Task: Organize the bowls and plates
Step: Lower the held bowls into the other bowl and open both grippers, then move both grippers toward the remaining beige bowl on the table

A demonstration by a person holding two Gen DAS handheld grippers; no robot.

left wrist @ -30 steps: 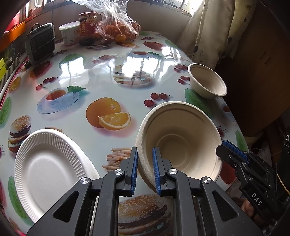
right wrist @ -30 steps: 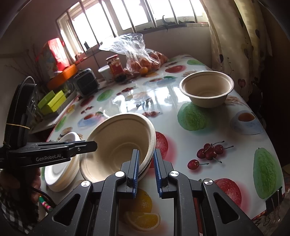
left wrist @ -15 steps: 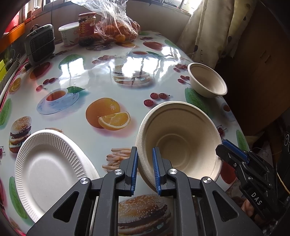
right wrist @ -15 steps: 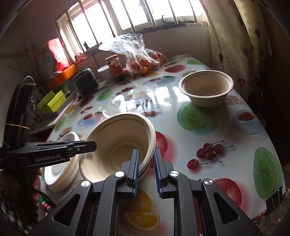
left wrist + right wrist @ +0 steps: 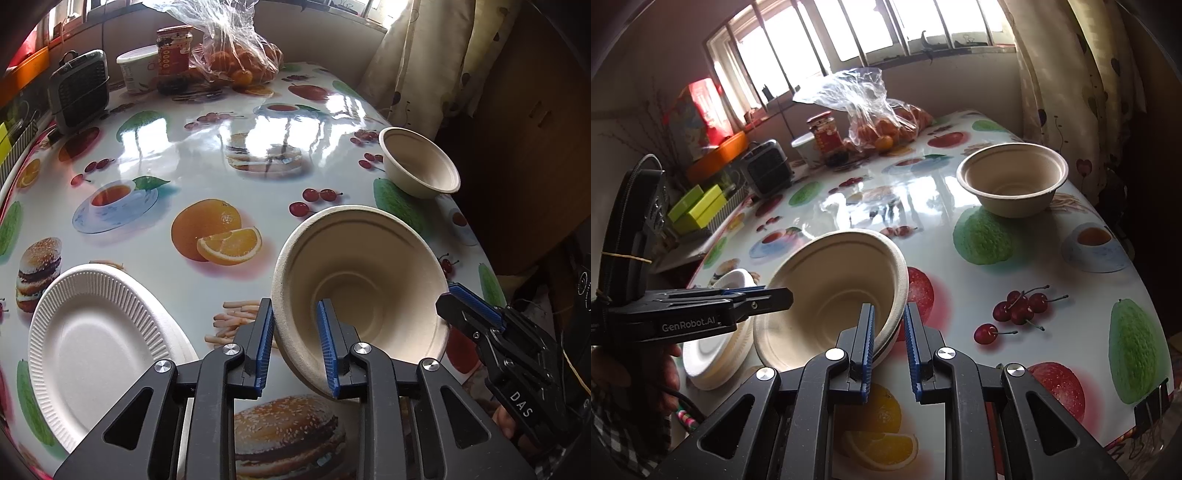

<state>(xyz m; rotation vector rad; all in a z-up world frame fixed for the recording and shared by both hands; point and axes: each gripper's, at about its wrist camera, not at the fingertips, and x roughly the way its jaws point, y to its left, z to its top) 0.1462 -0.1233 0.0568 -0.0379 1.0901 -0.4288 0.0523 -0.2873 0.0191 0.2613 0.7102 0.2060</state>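
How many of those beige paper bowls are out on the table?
2. One bowl is tilted at the near edge, its rim between both claws; in the right wrist view it may be two nested. The other bowl stands upright further back by the curtain.

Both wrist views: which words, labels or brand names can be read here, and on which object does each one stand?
"GenRobot.AI": on the side of the left gripper, seen in the right wrist view.
"DAS": on the body of the right gripper, seen in the left wrist view.
Red label of the jar: it carries print, but too blurred to read.
White tub beside the jar: faint marks, not readable.
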